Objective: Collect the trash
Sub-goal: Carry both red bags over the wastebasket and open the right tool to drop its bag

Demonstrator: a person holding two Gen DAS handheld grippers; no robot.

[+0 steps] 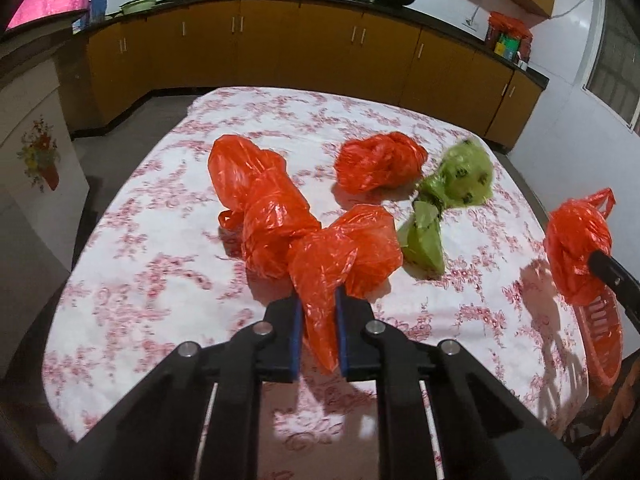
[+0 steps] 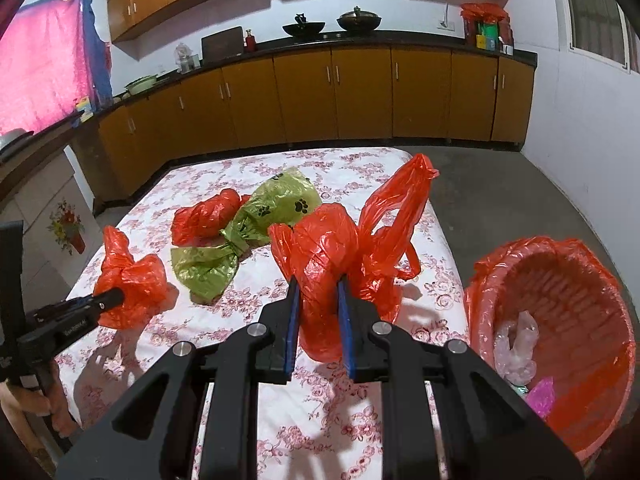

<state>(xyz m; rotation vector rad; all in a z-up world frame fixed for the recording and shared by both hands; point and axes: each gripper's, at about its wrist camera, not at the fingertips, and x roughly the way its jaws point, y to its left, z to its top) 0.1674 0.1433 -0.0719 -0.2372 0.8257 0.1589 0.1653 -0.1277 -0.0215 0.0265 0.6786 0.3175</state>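
Note:
My left gripper (image 1: 318, 304) is shut on a crumpled orange plastic bag (image 1: 348, 256), which trails back to the left over the floral tablecloth (image 1: 160, 280). From the right wrist view the left gripper (image 2: 116, 298) and its orange bag (image 2: 132, 280) show at the table's left edge. My right gripper (image 2: 318, 280) is shut on a second orange bag (image 2: 328, 240) with a loose handle standing up. It holds the bag above the table, left of the basket (image 2: 560, 280). Between the two lie a green paw-print bag (image 2: 248, 232) and a smaller orange bag (image 2: 204, 216).
The round basket, lined with orange plastic, sits off the table's right edge with clear and pink scraps inside. Brown kitchen cabinets (image 2: 360, 96) with pans on the counter run behind the table. A white cabinet (image 1: 36, 152) stands to the left. A hand (image 2: 24, 400) holds the left gripper's handle.

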